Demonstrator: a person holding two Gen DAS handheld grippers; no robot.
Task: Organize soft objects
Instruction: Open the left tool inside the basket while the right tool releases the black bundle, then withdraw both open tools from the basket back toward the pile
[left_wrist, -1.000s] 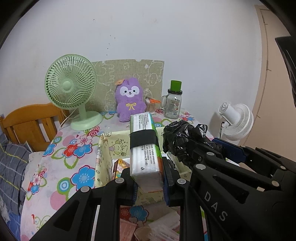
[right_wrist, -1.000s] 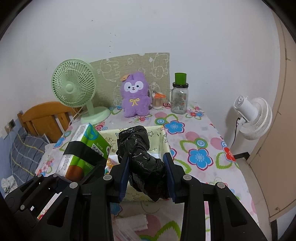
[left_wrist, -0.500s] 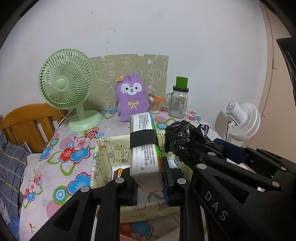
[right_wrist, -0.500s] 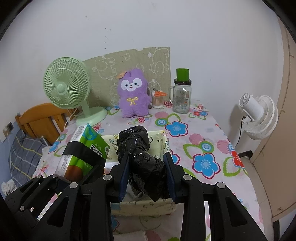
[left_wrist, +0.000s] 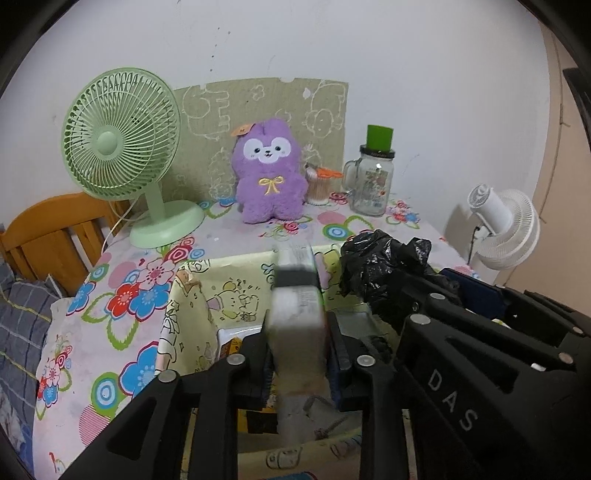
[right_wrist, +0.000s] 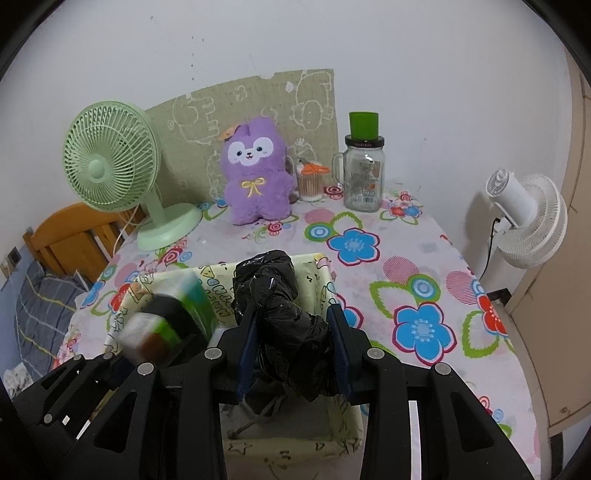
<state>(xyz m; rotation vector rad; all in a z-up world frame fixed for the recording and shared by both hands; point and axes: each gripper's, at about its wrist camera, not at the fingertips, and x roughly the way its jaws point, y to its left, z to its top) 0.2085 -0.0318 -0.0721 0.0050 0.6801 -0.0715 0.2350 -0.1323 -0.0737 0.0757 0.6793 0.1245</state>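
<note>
left gripper clamped on tissue pack, motion-blurred, apparently over the fabric bin. right gripper clamped on crumpled black bag, also above bin. bin sits on floral tablecloth; green fan, purple plush, glass jar against white wall.

Home bedroom, floral tablecloth, purple plush toy, green desk fan, wooden bed frame (striped bedding)

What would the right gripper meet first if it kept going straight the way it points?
Probably the far wall of the fabric bin; the right gripper, shut on the black bag, points over it, though depth is unclear.
</note>
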